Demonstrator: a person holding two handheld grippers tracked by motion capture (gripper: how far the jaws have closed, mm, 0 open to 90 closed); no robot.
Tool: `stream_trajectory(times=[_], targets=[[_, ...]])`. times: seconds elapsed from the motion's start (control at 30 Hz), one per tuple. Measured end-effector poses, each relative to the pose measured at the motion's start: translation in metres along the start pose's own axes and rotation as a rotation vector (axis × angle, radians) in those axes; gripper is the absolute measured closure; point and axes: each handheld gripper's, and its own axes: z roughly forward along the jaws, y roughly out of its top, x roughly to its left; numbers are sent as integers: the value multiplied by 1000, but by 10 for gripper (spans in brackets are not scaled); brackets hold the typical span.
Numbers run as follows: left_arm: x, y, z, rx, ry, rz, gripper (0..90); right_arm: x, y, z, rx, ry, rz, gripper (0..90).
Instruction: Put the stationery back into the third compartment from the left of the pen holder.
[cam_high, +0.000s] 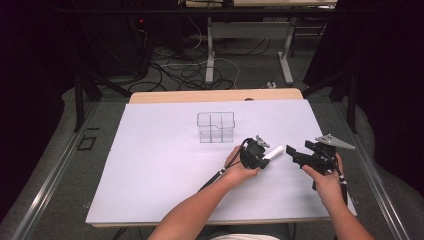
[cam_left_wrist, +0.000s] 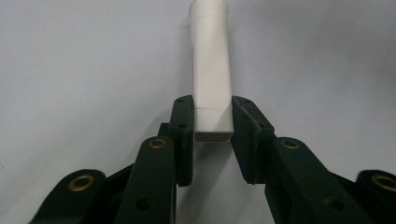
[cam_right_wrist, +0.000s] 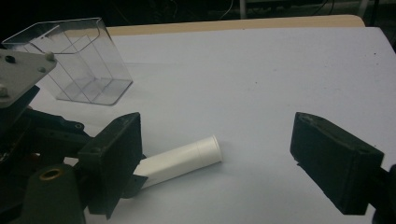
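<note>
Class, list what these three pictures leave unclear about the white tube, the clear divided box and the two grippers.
- White tube: far tip cut off by the top edge, left gripper view; gripped end hidden behind a near black finger, right gripper view.
- Clear divided box: contents too small to judge, high view.
- Right gripper: its fingers cut off by the frame, right gripper view.

One white tube (cam_high: 274, 152), one clear divided container (cam_high: 216, 127), two grippers.

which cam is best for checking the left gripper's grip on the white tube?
Left gripper view: the white tube sits squarely between both jaws of the left gripper, its square end clamped. The high view shows it small and half-hidden. The right gripper view shows its round free end; a jaw covers the grip.
</note>
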Motion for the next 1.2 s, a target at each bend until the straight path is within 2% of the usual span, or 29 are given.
stream_trajectory(times=[0.1,0.13,0.2,0.23,0.27,0.37,0.4,0.5,0.53,0.6,0.63,0.7,0.73,0.77,0.8,0.83,0.87,0.93,0.97,1.0,1.03,1.1,1.17,1.2], targets=[[3,0,-3,-3,-8,-19,713,0,0,1,-21,21,-6,182],[2,0,-4,-12,-12,-44,713,0,0,1,-24,24,-8,187],[3,1,-7,-25,-15,-54,713,2,1,0,-26,26,8,190],[2,1,-7,-43,-13,-72,713,2,1,0,-28,32,15,194],[3,1,-10,-26,-15,-60,713,2,1,1,-31,38,19,198],[4,0,-15,-62,-20,-85,713,3,1,0,-24,66,56,203],[5,0,-17,-58,-21,-84,713,4,2,-1,-12,66,66,203],[6,-2,-24,-93,-13,-107,713,6,2,-1,-18,73,84,206],[5,-3,-26,-113,-16,-128,713,7,2,0,-26,84,91,209],[7,-4,-33,-123,-23,-129,713,10,3,-1,-12,81,109,212],[7,-5,-37,-143,-12,-131,713,14,3,0,-8,95,126,213],[9,-7,-45,-174,-9,-135,713,15,4,1,-1,106,122,216],[11,-9,-49,-184,1,-134,713,19,5,1,5,119,144,221],[11,-10,-53,-202,4,-147,713,21,6,3,1,129,150,229],[13,-11,-58,-211,9,-142,713,24,8,4,8,138,156,240],[14,-12,-62,-223,14,-145,712,29,10,6,18,147,182,260],[15,-13,-65,-240,14,-149,712,29,10,6,18,147,182,260],[17,-16,-73,-255,34,-137,712,36,13,10,31,185,220,284],[17,-17,-76,-262,32,-146,713,40,14,11,30,197,244,288],[18,-18,-78,-280,42,-141,713,40,14,11,30,197,244,288],[19,-19,-81,-282,43,-145,712,41,14,13,22,194,233,299],[22,-21,-85,-292,51,-148,712,46,17,15,28,203,248,323],[24,-23,-88,-301,57,-162,712,51,20,20,45,234,298,334],[26,-24,-90,-301,62,-164,712,51,20,20,45,234,298,334]])
